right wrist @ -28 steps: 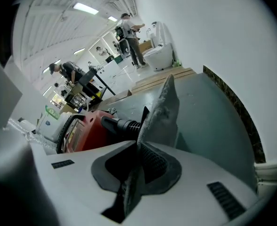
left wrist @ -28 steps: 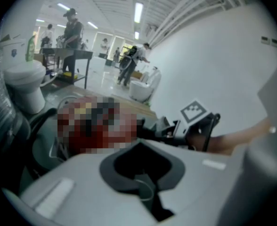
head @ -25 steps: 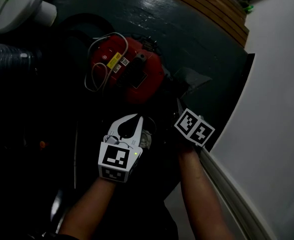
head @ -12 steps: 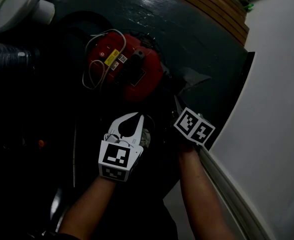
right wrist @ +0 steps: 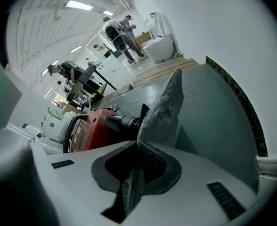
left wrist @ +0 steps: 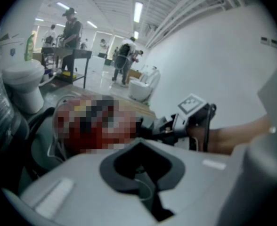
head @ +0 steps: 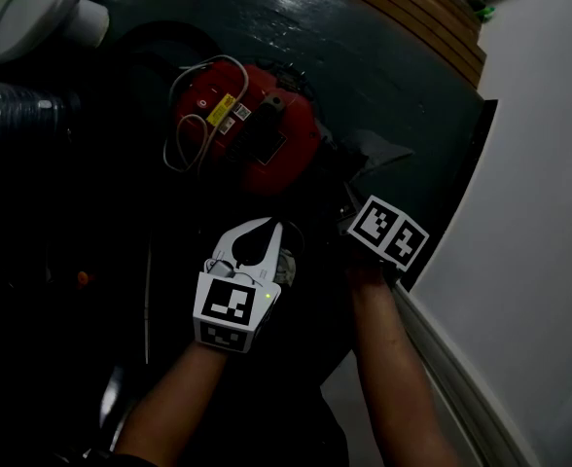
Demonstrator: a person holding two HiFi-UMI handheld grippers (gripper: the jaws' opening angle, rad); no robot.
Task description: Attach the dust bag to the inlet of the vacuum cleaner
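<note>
Dust bag (right wrist: 164, 105), one, vacuum cleaner (head: 257, 144), one

Floor (head: 393, 76) dark grey-green, glossy. White wall (head: 549, 212) on R, black skirting (head: 471, 173) at base. Wood planks (head: 403, 8) far edge. White toilet (left wrist: 20, 79) L. Ceiling strip lights (left wrist: 138, 11) on. Bkgd table (left wrist: 65, 55) w/ people.

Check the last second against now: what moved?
The right hand-held gripper shifted slightly right and up in the head view and turned a little. It is still shut on the dust bag. Nothing was newly grasped or released. The left hand-held gripper stays shut in the same spot, and the vacuum sits about where it was.
</note>
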